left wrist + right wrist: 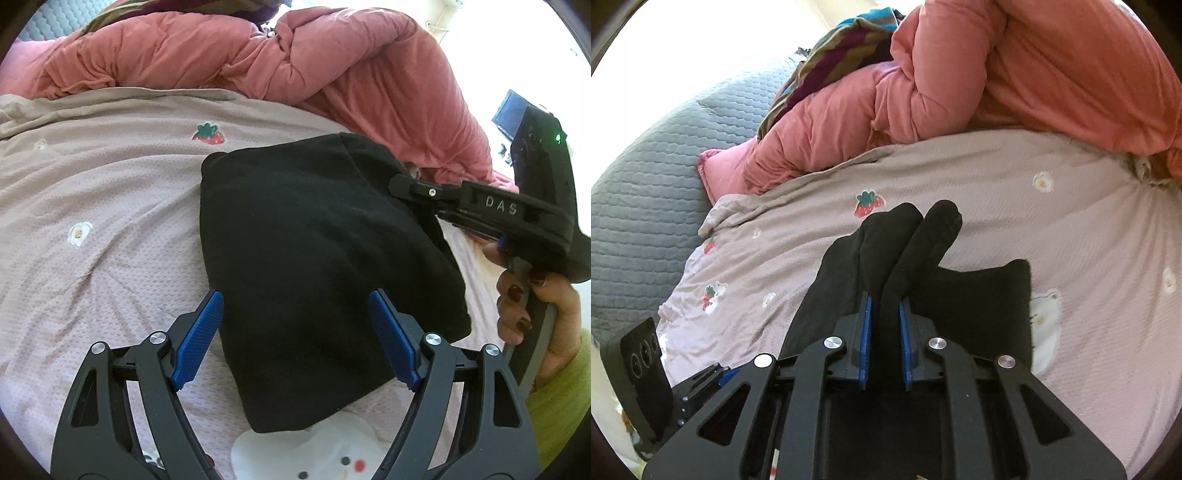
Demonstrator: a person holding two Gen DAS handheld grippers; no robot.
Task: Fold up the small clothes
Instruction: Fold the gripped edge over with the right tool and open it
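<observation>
A black garment [314, 229] lies on the pale pink printed sheet [110, 206]. My left gripper [295, 295] hovers just over its near part, blue pads [199, 339] spread wide and nothing pinched between them. My right gripper [884, 299] is shut on a bunched fold of the same black garment [923, 236], which stands up past the fingertips while the rest lies flat to the right [990, 295]. In the left wrist view that right gripper reaches in from the right at the cloth's far right corner, held by a hand [524, 306] in a green sleeve.
A crumpled pink duvet [295, 62] is heaped along the far side of the sheet. A grey quilted cover [646, 177] lies to the left, with striped cloth [831, 55] behind the duvet. The sheet is printed with strawberries [208, 133] and small animals.
</observation>
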